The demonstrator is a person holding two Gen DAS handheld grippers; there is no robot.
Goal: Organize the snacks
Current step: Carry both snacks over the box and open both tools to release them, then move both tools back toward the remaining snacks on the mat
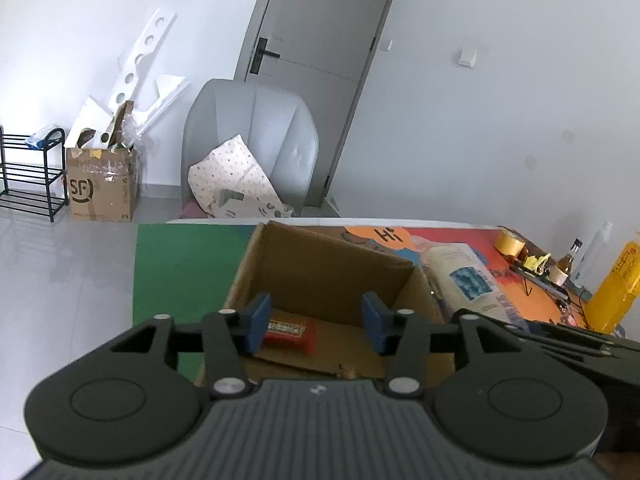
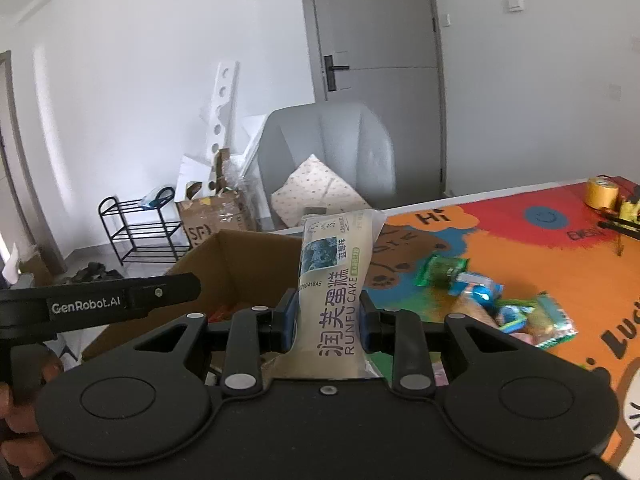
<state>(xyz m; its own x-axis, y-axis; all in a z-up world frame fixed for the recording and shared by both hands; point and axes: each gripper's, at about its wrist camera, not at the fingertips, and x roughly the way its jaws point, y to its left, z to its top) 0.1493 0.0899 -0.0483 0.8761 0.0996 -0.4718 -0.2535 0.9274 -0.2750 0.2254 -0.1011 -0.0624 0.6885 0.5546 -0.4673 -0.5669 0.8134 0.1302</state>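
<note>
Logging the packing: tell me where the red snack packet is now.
In the left wrist view the red snack packet lies on the floor of the cardboard box, beside the left pad of the open left gripper.

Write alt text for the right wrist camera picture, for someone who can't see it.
The right tool grips a pale cake packet upright, just in front of an open cardboard box. More wrapped snacks lie scattered to the right on a colourful table mat. Behind stand a grey chair and a closed grey door.
</note>
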